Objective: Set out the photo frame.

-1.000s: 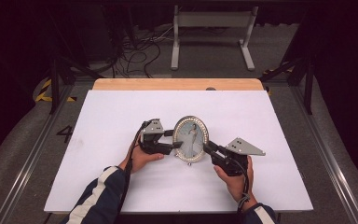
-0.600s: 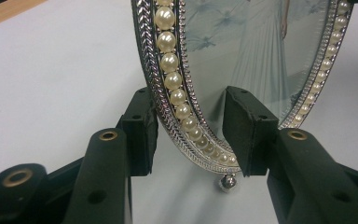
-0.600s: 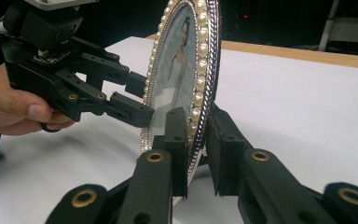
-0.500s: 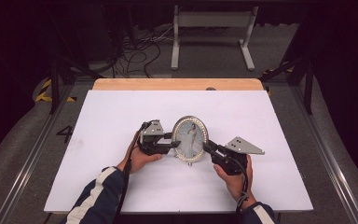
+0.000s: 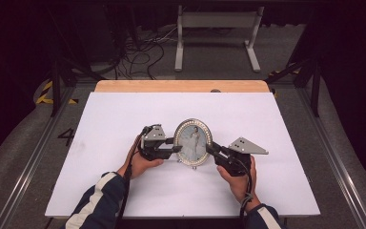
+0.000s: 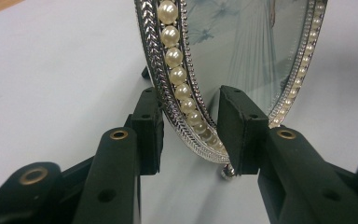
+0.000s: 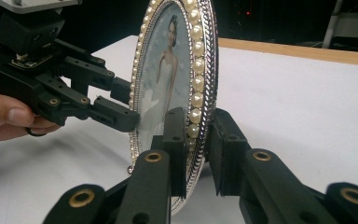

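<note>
1. An oval picture frame (image 5: 192, 142) with a row of pearls around its rim stands upright near the middle of the white table (image 5: 114, 119). It holds a photo of a person in a long white dress.

2. The left gripper (image 5: 175, 146) comes at the frame from its left side. The left hand (image 5: 140, 162) is wrapped around the gripper's body, low over the table. The forearm in a dark sleeve with white stripes (image 5: 97, 202) runs up from the bottom edge and leans toward the middle.

3. The left gripper's jaws have just been closing, and the frame's rim is between them. In the left gripper view (image 6: 189, 133), one black pad is behind the rim and one is in front of the glass. A small gap shows on both sides, so the pads do not press on the frame.

4. The right gripper (image 5: 211, 149) comes at the frame from its right side. The right hand (image 5: 238, 179) holds it from below and behind, and the gripper points up and to the left, toward the frame. A grey three-cornered plate (image 5: 248, 146) sits on top of it.

5. In the right gripper view (image 7: 198, 154), the two jaws squeeze the pearl rim from front and back, low on the frame. This gripper has a tight hold on the frame.

6. The two grippers face each other, with the frame standing between them.

7. A wooden strip (image 5: 181, 86) runs along the far edge of the table.
</note>
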Action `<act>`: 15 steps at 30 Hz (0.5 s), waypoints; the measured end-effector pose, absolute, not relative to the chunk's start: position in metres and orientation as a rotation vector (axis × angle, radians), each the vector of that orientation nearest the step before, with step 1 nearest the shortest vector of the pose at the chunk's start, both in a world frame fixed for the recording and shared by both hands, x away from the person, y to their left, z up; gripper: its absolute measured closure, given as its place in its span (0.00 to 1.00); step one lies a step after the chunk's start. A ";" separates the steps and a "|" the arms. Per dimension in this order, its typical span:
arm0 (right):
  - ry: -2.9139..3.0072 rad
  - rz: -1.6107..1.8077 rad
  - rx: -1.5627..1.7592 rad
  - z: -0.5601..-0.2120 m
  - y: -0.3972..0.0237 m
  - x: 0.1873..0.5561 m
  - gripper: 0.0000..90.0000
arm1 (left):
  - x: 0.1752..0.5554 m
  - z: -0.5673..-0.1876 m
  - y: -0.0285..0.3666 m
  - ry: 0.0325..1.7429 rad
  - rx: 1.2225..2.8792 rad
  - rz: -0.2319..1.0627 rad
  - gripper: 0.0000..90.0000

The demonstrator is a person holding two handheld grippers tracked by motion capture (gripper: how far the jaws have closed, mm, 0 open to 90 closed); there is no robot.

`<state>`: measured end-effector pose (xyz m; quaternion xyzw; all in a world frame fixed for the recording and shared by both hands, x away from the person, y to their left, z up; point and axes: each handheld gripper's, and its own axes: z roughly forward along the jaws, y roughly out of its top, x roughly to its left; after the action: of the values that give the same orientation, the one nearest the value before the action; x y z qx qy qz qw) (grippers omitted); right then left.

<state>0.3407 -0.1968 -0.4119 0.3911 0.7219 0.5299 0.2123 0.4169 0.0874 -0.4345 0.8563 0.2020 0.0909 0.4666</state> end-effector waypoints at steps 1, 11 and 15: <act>2.006 1.472 1.089 -0.412 -0.197 0.341 0.86 | 0.416 -0.434 0.088 0.495 2.102 0.223 0.69; 2.011 1.466 1.079 -0.413 -0.192 0.349 0.86 | 0.408 -0.435 0.092 0.495 2.120 0.251 0.70; 2.015 1.472 1.087 -0.413 -0.190 0.351 0.86 | 0.406 -0.436 0.094 0.495 2.125 0.249 0.71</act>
<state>0.3509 -0.1905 -0.4131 0.3906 0.7241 0.5289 0.2081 0.4062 0.0937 -0.4362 0.8614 0.2009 0.1008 0.4555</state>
